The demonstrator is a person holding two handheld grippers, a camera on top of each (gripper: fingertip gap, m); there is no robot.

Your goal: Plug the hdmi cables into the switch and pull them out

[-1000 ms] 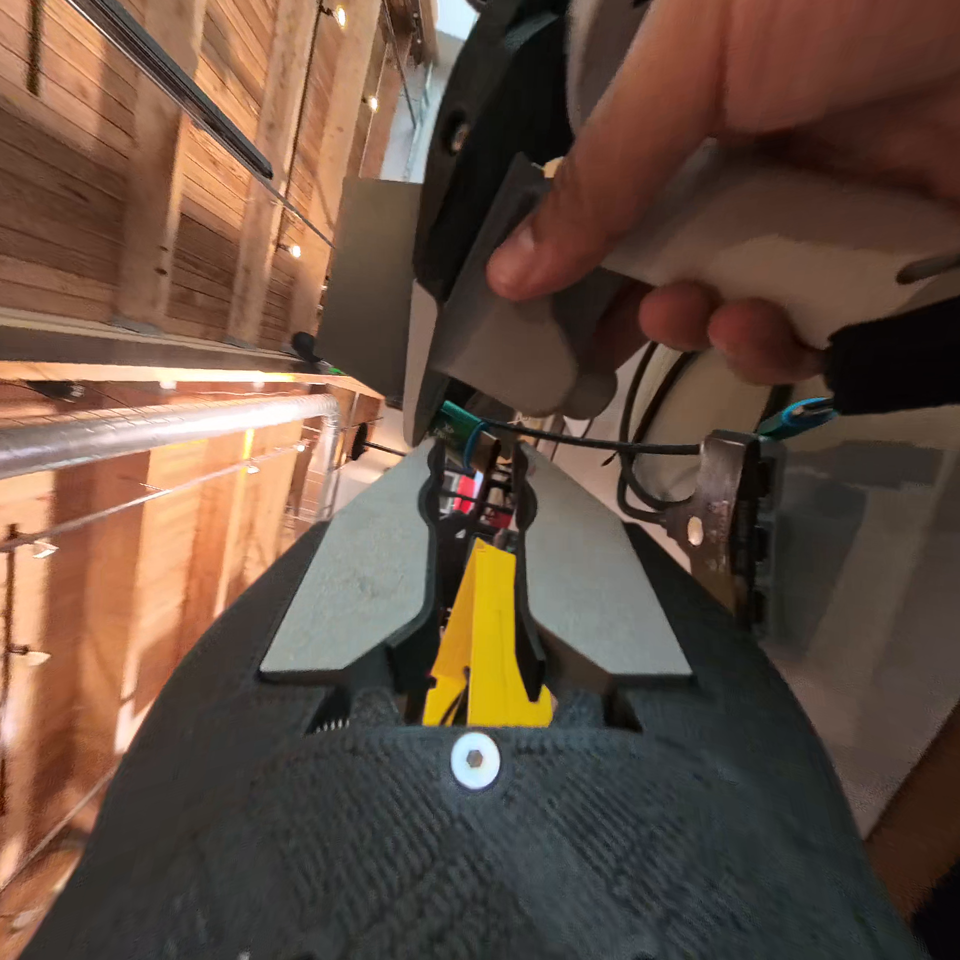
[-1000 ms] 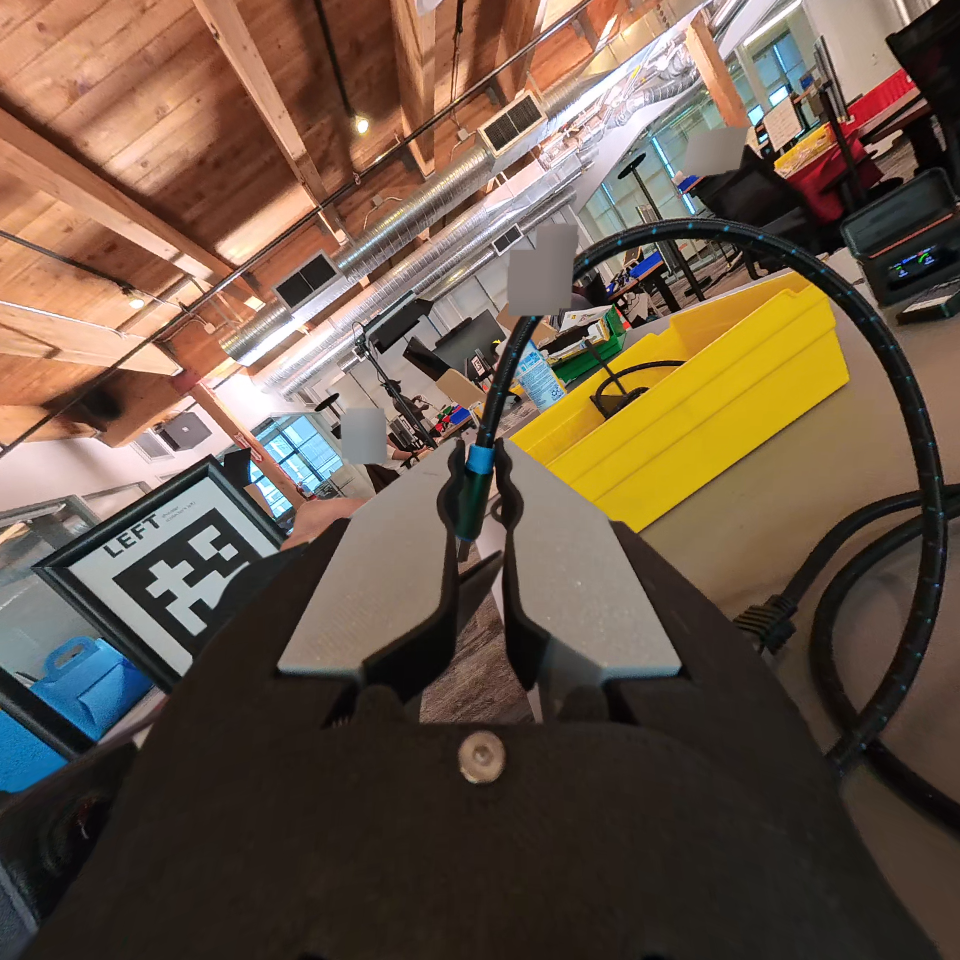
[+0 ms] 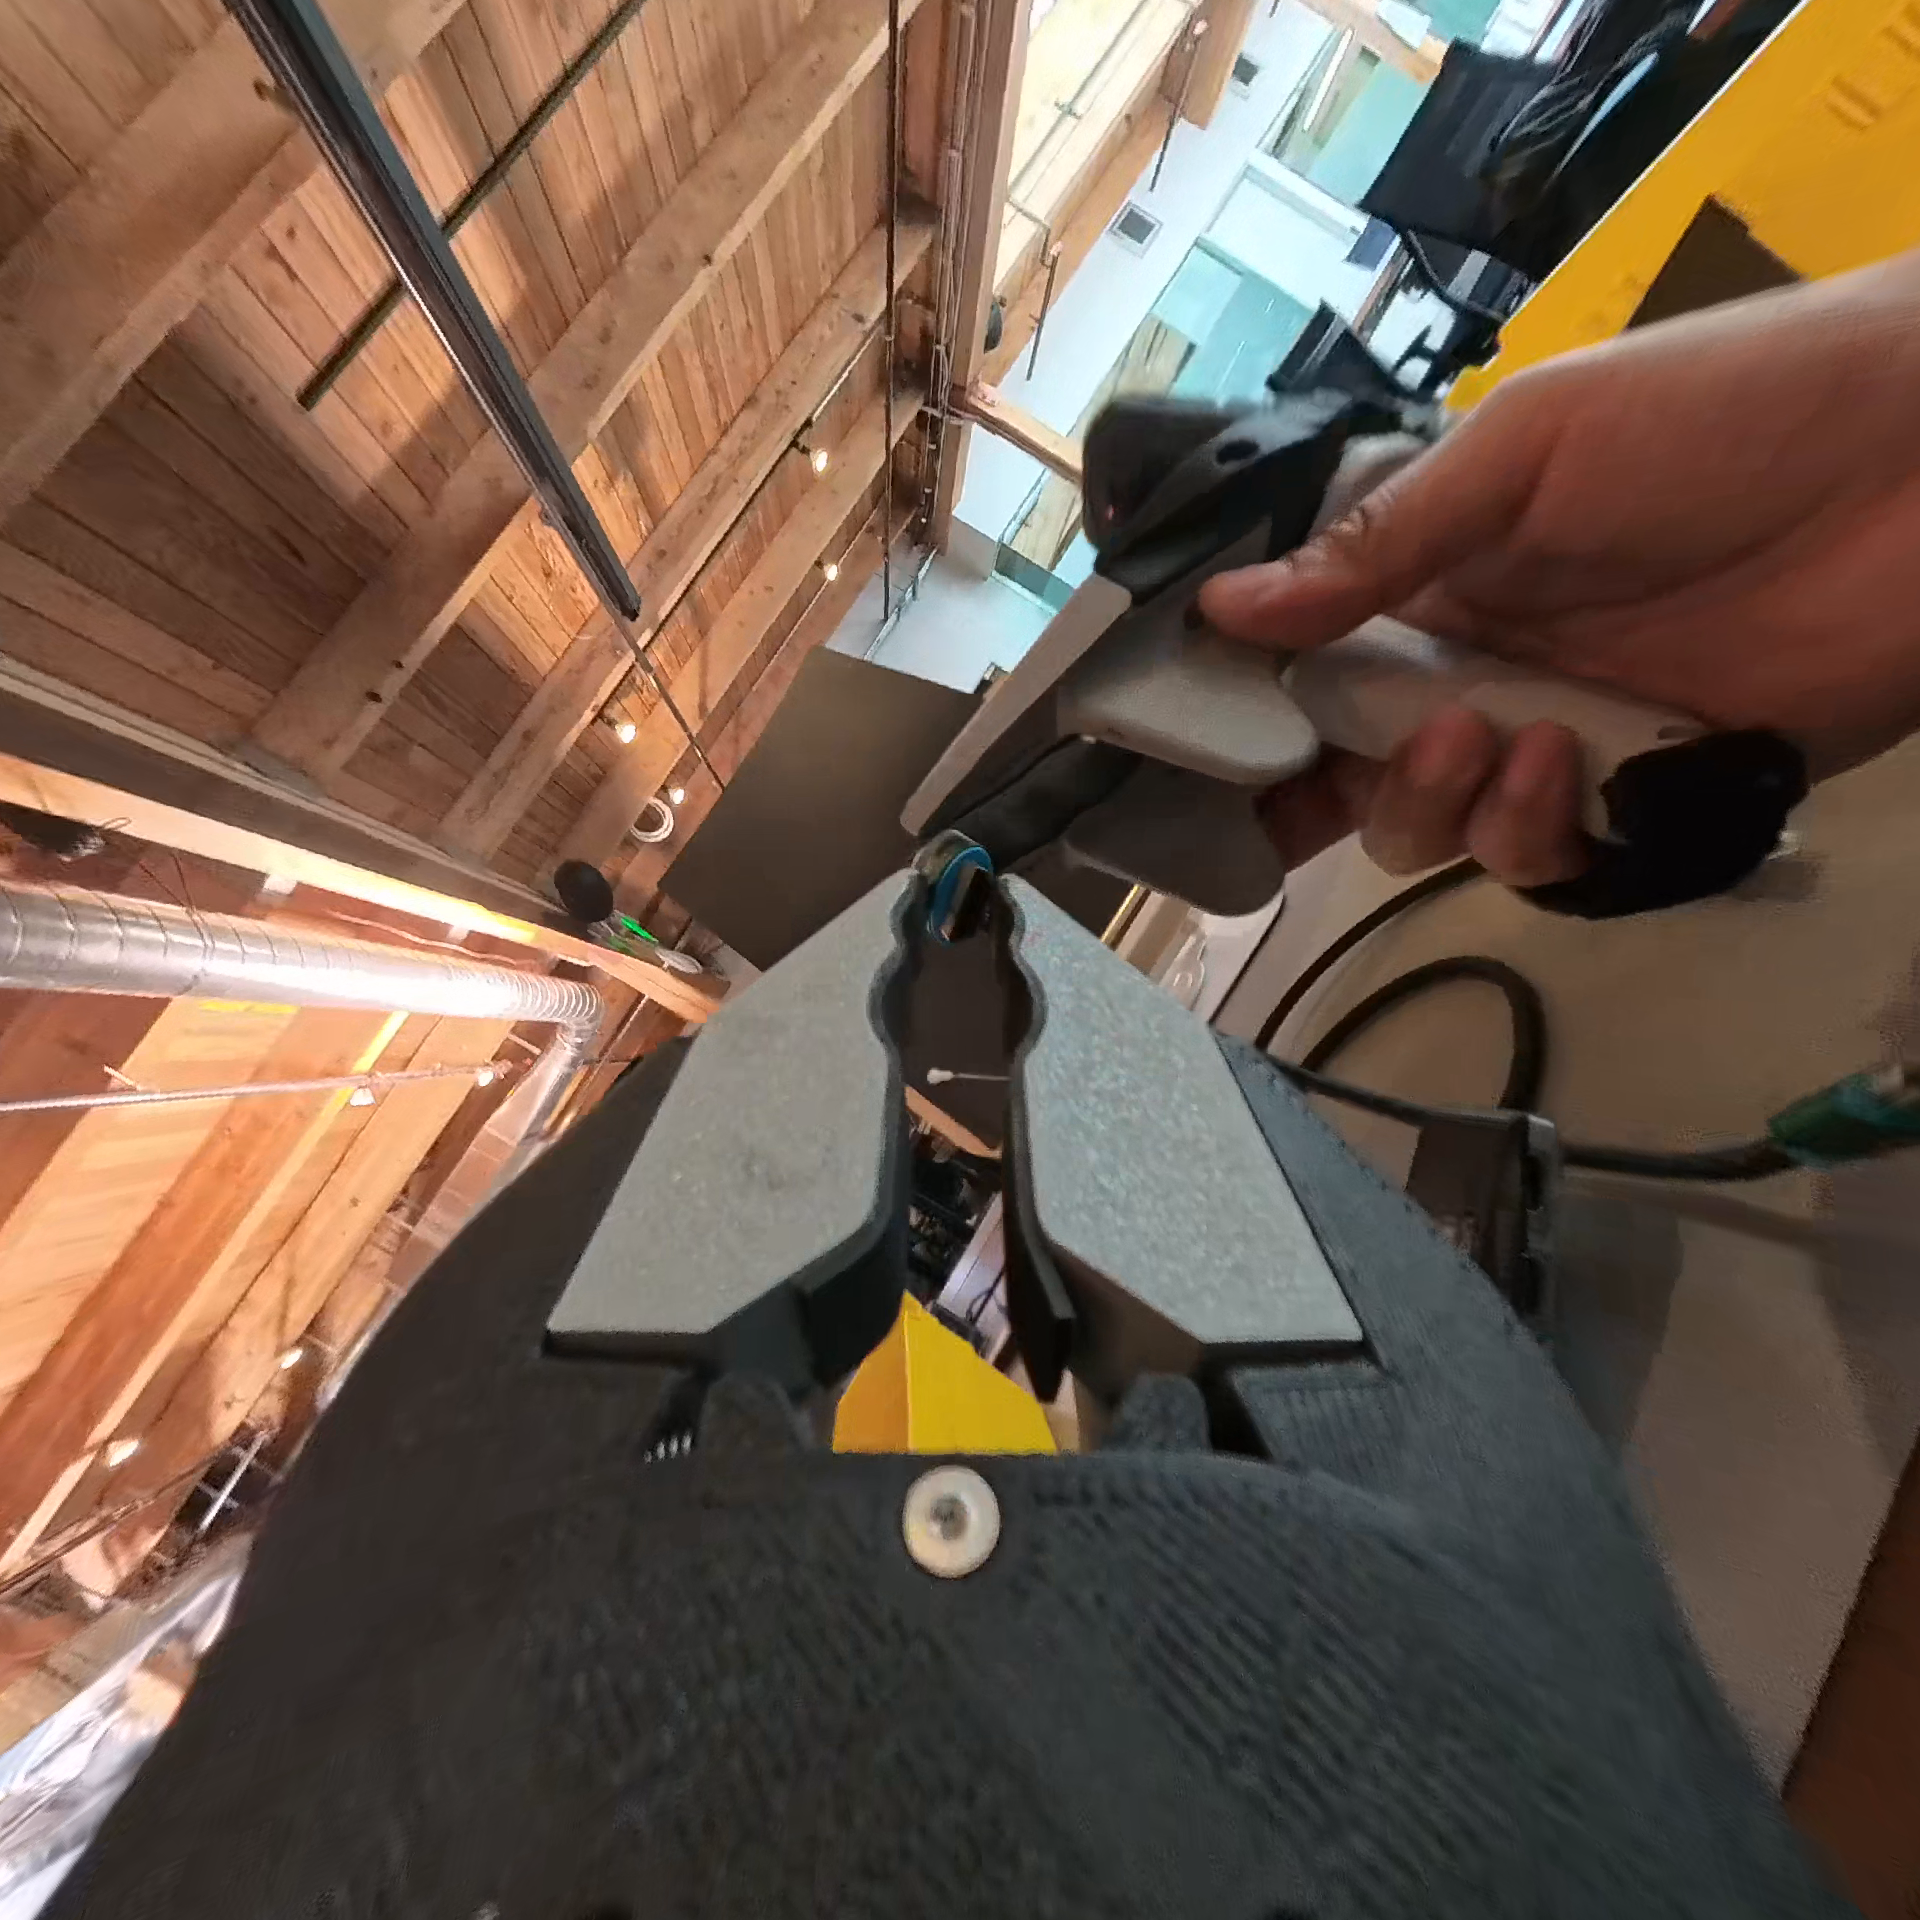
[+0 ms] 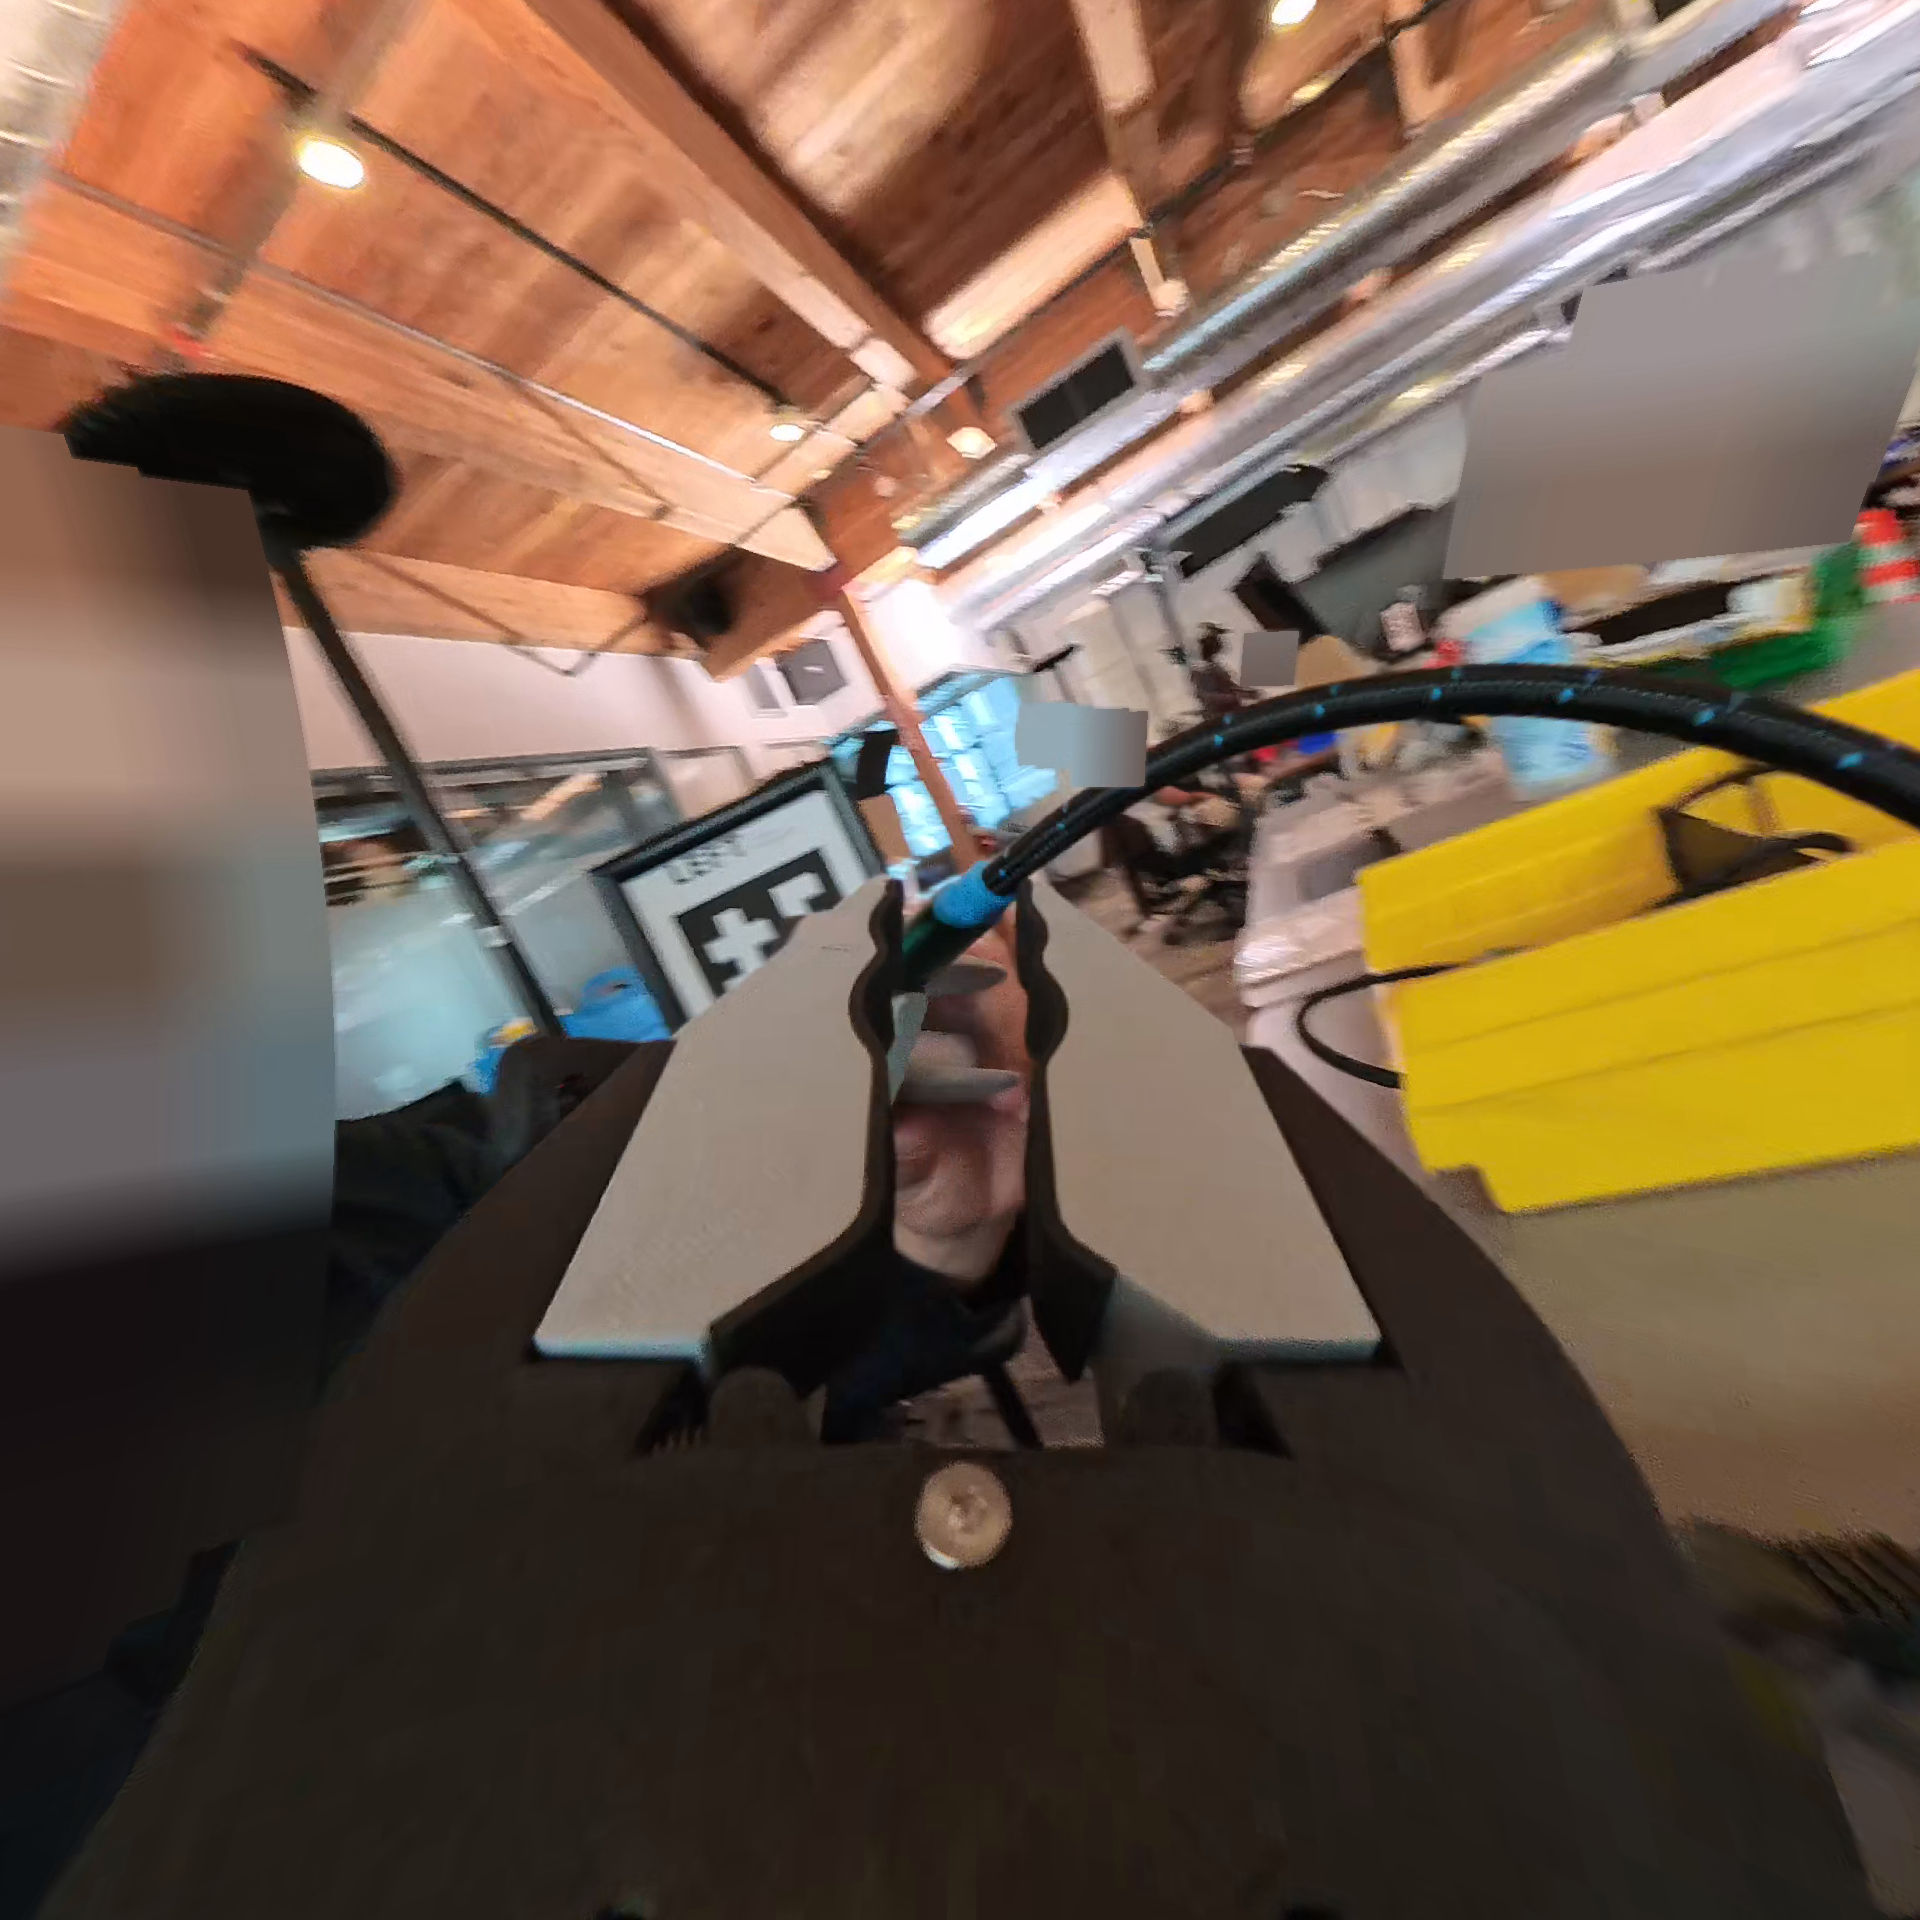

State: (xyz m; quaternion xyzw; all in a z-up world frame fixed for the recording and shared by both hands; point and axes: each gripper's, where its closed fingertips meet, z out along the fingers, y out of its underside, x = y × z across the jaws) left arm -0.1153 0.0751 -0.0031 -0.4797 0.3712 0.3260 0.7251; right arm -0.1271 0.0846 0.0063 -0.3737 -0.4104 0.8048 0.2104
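Black braided cable [image 4: 1558,698] between two tongs [image 4: 956,914]

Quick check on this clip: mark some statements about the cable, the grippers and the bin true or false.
1. The blue-collared HDMI cable passes between the tips of the right gripper. True.
2. The right gripper lies unheld on the table. False: a hand grips it in the air.
3. The bin beside the cable is red. False: it is yellow.
4. The left gripper shows a gap between its fingers. True.
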